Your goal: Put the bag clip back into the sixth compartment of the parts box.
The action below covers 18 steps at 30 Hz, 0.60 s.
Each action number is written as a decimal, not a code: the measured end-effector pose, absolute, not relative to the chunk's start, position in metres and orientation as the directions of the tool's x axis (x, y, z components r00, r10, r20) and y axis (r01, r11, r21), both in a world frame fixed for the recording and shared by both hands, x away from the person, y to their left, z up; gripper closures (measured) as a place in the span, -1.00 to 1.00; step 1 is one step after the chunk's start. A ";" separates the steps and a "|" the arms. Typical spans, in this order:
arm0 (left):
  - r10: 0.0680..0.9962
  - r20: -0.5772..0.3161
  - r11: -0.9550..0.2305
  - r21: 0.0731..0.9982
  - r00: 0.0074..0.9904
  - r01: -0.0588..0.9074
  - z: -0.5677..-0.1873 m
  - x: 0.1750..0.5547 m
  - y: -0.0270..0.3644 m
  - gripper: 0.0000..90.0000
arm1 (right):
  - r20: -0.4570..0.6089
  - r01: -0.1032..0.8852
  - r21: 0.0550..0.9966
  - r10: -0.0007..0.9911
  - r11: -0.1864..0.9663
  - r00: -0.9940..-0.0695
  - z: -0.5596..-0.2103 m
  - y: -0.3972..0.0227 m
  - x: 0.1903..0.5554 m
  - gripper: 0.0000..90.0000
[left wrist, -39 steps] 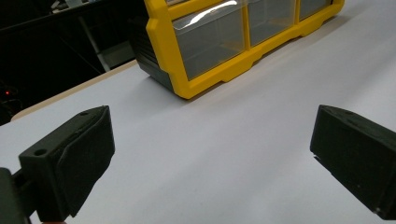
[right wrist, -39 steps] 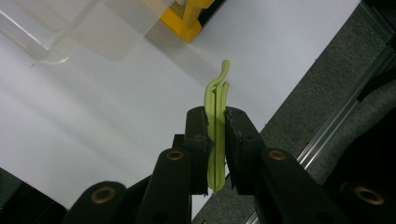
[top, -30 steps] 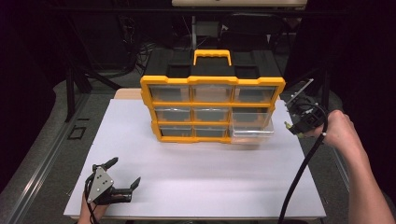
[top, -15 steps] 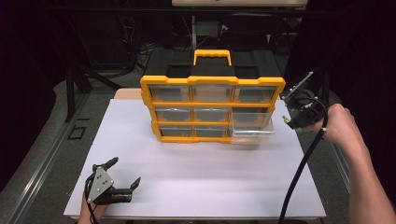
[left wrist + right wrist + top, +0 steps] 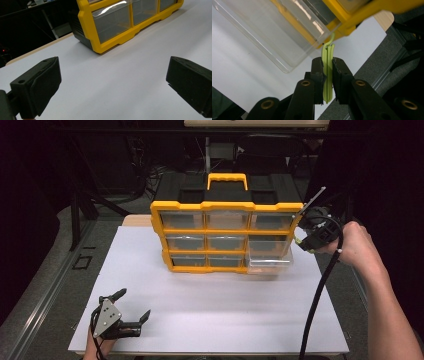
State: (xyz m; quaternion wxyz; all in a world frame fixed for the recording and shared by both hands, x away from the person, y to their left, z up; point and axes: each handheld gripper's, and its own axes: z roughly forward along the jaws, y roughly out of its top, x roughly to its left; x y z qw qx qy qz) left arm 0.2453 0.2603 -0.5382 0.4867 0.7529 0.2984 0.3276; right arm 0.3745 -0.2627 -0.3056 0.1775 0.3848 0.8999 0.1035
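**Green clip held beside the open drawer of the yellow organiser**

The right gripper (image 5: 327, 67) is clamped on a thin light-green plastic clip (image 5: 327, 75), which stands upright between its two black pads, its hooked top poking out above them. In the high view this gripper (image 5: 306, 240) is held off the white worktop (image 5: 215, 320) at the right end of the yellow drawer organiser (image 5: 226, 207), with the clip (image 5: 299, 243) showing as a small green sliver at its tip, just beside the cabinet's right edge.

The organiser has a black top, a yellow carry handle (image 5: 227, 177) and three rows of three clear drawers. The bottom-right drawer (image 5: 270, 262) is pulled out towards the person; the right gripper view shows its clear wall (image 5: 269, 32) close above and left of the clip, apart from it.

The left gripper (image 5: 131, 312) sits at the near-left corner of the worktop, jaws spread wide with nothing between them, well apart from the organiser.

No brand, label or writing can be read on any item.
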 end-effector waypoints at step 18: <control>0.766 0.205 -0.350 0.928 0.609 0.128 -0.538 0.245 0.261 -1.00 | -0.241 0.587 0.335 0.669 0.737 -0.703 -0.301 -0.222 0.379 0.78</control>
